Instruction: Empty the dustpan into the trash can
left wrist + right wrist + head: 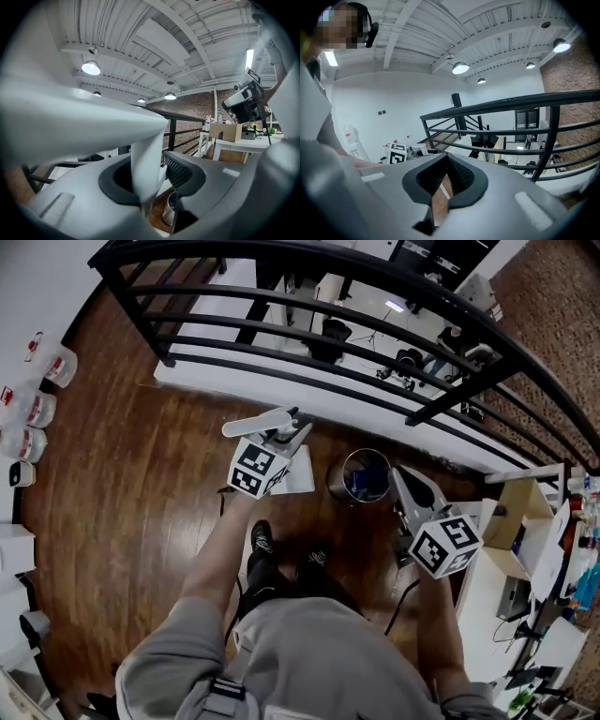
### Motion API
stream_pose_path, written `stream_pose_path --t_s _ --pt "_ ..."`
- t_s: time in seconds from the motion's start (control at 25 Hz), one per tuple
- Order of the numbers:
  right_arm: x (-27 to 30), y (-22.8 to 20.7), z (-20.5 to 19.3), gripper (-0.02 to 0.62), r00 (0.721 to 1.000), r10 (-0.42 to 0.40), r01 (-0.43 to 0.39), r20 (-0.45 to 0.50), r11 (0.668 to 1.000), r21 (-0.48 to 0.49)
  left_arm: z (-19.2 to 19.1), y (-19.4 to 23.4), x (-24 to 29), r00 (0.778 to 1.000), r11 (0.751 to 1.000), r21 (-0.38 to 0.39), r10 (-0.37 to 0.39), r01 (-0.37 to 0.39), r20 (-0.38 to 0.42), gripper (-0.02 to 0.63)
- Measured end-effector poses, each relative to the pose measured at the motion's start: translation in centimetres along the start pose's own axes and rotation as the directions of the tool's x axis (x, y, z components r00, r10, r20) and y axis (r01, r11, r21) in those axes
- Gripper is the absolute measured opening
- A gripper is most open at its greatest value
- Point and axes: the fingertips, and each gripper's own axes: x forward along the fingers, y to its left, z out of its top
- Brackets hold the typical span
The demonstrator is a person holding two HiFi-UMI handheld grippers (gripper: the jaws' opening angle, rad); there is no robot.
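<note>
In the head view my left gripper (292, 427) is shut on the white handle (255, 424) of the dustpan, whose flat white pan (300, 474) hangs just over the wooden floor. In the left gripper view that handle (145, 159) fills the space between the jaws of my left gripper (150, 185). The round metal trash can (364, 474) with a blue liner stands on the floor just right of the pan, and its rim (169, 210) shows below the jaws. My right gripper (401, 476) hovers beside the can's right edge, shut and empty, and floor shows through its thin slit (446, 176).
A black railing (375, 296) and a white ledge close off the floor just beyond the can. A white desk with a cardboard box (511, 521) stands at the right. Bottles (33, 409) line the left wall. The person's shoes (262, 542) stand behind the dustpan.
</note>
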Motion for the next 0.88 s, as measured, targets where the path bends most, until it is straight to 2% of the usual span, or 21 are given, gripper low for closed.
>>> stream_pose_path --t_s 0.28,0.48,0.64,0.88 --pt "2.0 -0.1 -2.3 0.000 0.998 0.000 -0.001 -0.071 1.000 -0.011 -3.2 1.9 1.5 0.998 0.999 -0.006 0.032 -0.031 0.051 0.154" --pt "3.3 0.2 -4.0 0.000 0.995 0.006 -0.007 -0.103 1.000 -0.003 -3.4 3.5 1.6 0.994 0.999 -0.014 0.054 -0.053 0.090 0.156" --pt "4.1 1.4 -4.4 0.000 0.994 0.025 -0.024 -0.107 1.000 0.010 -4.6 3.9 0.1 0.993 0.994 -0.046 0.099 -0.096 0.064 0.158" --pt "4.2 2.8 -3.7 0.000 0.995 0.049 -0.049 -0.091 0.999 0.006 -6.6 4.6 -3.1 0.973 0.969 -0.093 0.232 -0.231 0.006 0.158"
